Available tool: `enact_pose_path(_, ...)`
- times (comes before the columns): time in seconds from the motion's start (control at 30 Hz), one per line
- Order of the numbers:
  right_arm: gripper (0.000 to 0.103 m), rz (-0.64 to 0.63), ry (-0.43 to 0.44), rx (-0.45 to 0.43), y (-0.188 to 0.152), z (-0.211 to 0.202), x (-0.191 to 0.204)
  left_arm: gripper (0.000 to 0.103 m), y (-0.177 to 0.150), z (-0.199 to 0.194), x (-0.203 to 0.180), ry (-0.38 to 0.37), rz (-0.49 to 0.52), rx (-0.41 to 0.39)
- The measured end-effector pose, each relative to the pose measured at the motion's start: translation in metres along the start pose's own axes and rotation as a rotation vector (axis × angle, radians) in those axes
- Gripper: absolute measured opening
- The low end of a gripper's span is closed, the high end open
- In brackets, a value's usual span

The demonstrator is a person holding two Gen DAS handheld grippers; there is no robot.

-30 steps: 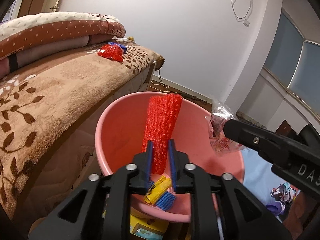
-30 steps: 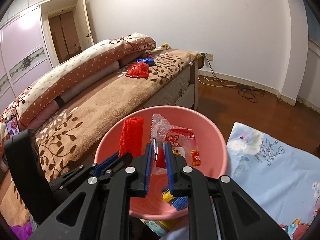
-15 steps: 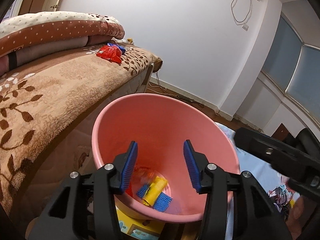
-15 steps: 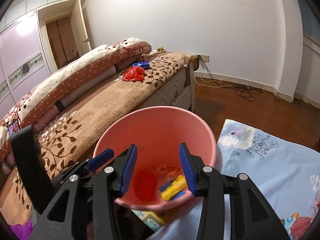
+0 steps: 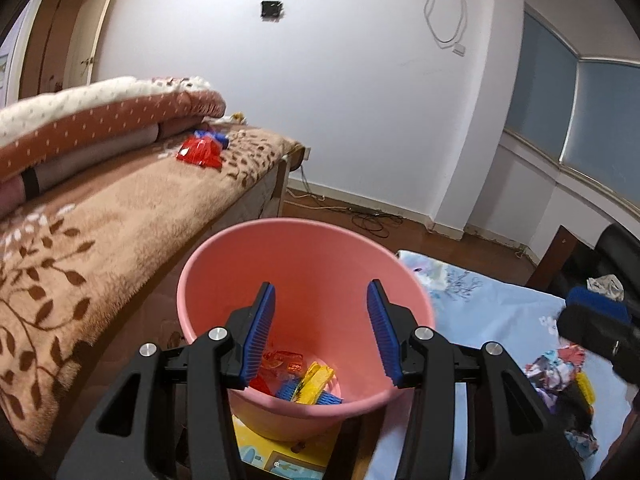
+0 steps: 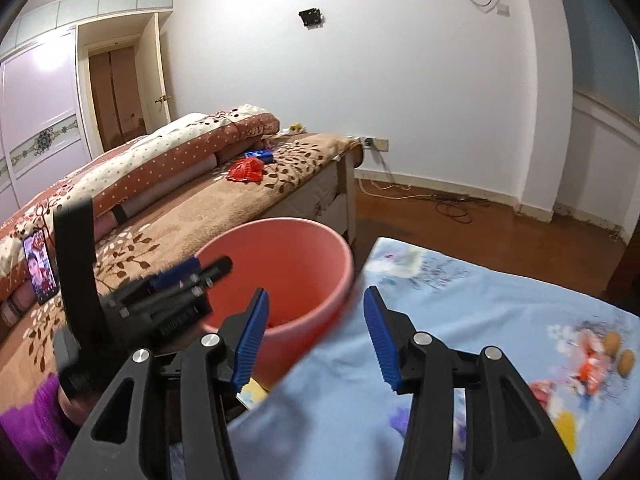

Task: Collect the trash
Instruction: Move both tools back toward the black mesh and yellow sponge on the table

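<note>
The round pink plastic bucket [image 5: 304, 264] stands on the floor between the bed and a pale blue printed sheet [image 6: 480, 320], and it already holds trash: a red wrapper [image 5: 280, 360] and a yellow-and-blue ribbed piece [image 5: 314, 382] lie at its bottom.

The left gripper [image 5: 320, 332] hangs over the bucket's mouth with its jaws wide and nothing between them. The right gripper [image 6: 316, 336] sits over the bucket's near rim and the edge of the sheet; its jaws are opening, and nothing is between them either.

So part of the job looks done, with both grippers free for the next pickup. What seems left: a crumpled red plastic bag [image 6: 245, 171] and a small blue packet [image 6: 259, 155] just beside it, lying on the brown leaf-patterned blanket [image 5: 120, 208] toward the far end of the bed, well apart from the bucket. A small orange-red wrapper [image 6: 591, 372] near the sheet's right edge may also be trash, though it is too blurred to be sure.
</note>
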State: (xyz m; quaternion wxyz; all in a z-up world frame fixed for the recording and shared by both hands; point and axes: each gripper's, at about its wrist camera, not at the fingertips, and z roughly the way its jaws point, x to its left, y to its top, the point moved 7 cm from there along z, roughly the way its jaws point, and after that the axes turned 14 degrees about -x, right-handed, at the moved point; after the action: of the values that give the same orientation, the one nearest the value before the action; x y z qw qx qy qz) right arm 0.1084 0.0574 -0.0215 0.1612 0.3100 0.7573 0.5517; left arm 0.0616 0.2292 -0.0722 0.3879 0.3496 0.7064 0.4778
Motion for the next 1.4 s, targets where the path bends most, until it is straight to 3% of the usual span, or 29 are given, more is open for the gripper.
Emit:
enact_pose_path(0.47, 0.049, 0.071, -0.141, 0.016, -0.033, -0.072, -0.064, 0.048, 0.021, -0.03, -0.039, -0.117, -0.067, 0.039)
enact_pose_path(1.17, 0.049, 0.136, -0.353, 0.063, -0.09, -0.151, -0.143, 0.048, -0.032, -0.04, -0.126, -0.257, 0.044, 0.184)
enact_pose_path(1.4, 0.049, 0.165, -0.361, 0.117, -0.119, -0.16, -0.154, 0.048, -0.048, -0.041, -0.147, -0.3, 0.095, 0.221)
